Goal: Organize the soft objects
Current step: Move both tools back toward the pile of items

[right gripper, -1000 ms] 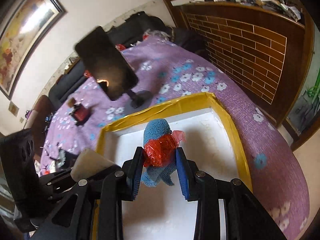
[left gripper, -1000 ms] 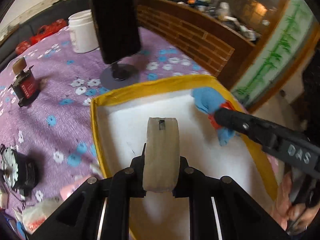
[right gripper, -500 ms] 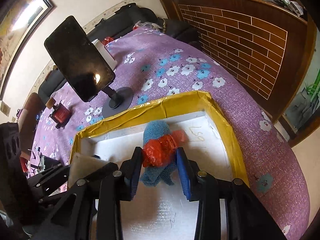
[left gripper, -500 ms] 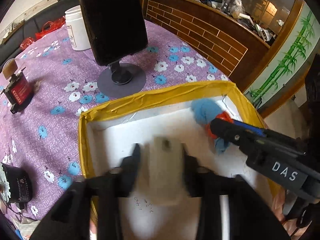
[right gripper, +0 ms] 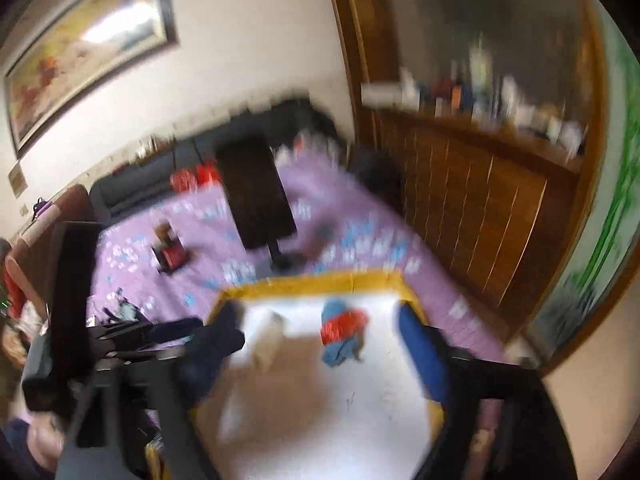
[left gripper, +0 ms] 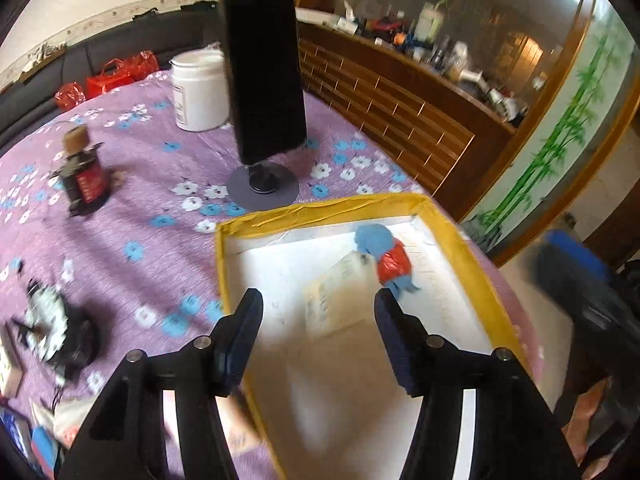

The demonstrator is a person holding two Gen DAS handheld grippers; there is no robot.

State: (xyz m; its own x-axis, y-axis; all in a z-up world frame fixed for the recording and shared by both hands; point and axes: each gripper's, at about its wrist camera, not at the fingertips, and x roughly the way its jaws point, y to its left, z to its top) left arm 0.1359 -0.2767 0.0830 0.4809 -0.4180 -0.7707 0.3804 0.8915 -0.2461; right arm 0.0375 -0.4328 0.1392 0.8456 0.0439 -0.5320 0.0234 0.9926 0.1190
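Observation:
A yellow-rimmed box (left gripper: 320, 210) with a white floor sits on the purple flowered cloth. Inside it lie a beige sponge (left gripper: 336, 296) and, touching its far end, a blue soft toy with a red wrap (left gripper: 386, 256). My left gripper (left gripper: 318, 300) hovers above the box with its jaws opening; the sponge lies free below them. In the blurred right wrist view my right gripper (right gripper: 320, 316) is also opening wide above the box (right gripper: 312, 282), with the toy (right gripper: 340, 332) and sponge (right gripper: 270, 336) loose beneath. The right gripper's blurred body (left gripper: 568, 264) shows at the box's right side.
A dark phone on a round stand (left gripper: 264, 92) rises just behind the box, with a white jar (left gripper: 198, 92) beyond it. A small red-labelled bottle (left gripper: 82, 172) and a black object (left gripper: 52, 320) lie left. A wooden brick-pattern counter (left gripper: 400, 108) borders the right.
Both grippers have opened and let go: the sponge and the blue toy now lie in the box. Both hands have pulled back and up from it.

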